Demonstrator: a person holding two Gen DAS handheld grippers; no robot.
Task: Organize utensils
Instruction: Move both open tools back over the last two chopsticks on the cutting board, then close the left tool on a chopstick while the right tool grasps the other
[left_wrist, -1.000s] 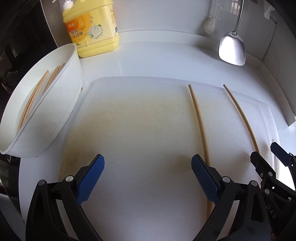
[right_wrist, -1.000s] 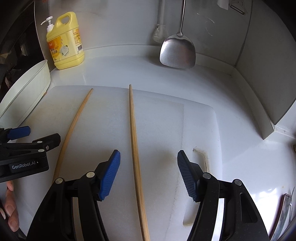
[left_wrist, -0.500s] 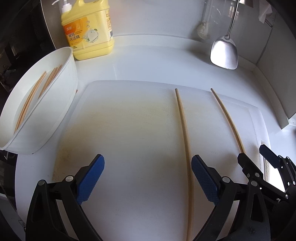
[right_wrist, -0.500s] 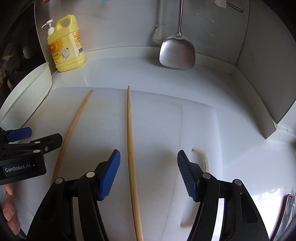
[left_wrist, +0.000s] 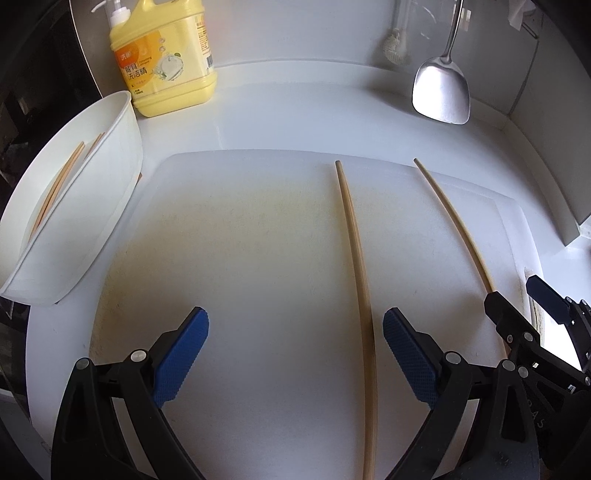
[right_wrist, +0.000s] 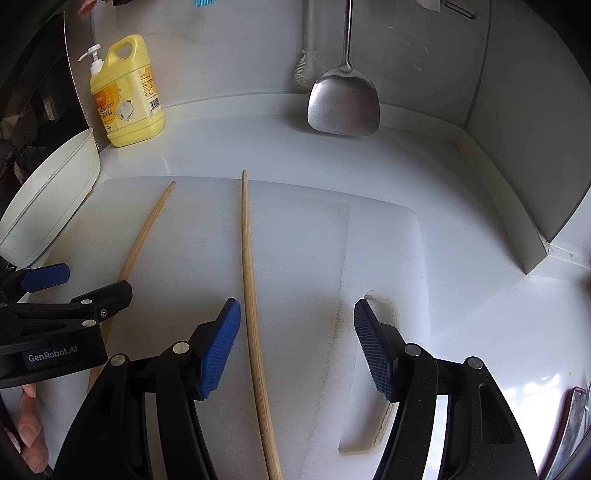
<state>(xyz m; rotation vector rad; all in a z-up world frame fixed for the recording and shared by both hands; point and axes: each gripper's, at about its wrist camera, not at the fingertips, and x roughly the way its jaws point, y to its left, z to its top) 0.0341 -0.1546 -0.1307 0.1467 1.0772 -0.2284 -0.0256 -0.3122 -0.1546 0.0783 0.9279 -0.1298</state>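
Observation:
Two wooden chopsticks lie apart on a white cutting board (left_wrist: 240, 240). One chopstick (left_wrist: 356, 258) runs between my left gripper's (left_wrist: 295, 350) open jaws, close to the right pad. The other chopstick (right_wrist: 253, 295) runs between my right gripper's (right_wrist: 297, 343) open jaws, close to the left pad; it also shows in the left wrist view (left_wrist: 454, 221). Both grippers are empty. A white oval container (left_wrist: 92, 206) at the left holds several chopsticks (left_wrist: 55, 188).
A yellow dish-soap bottle (left_wrist: 166, 62) stands at the back left. A steel spatula (left_wrist: 441, 88) and a brush (left_wrist: 397, 44) hang on the back wall. A raised grey ledge (right_wrist: 517, 192) borders the counter on the right.
Both grippers have drawn back a little and shifted, so each chopstick now lies inside its gripper's open jaws. The chopsticks themselves have not moved.

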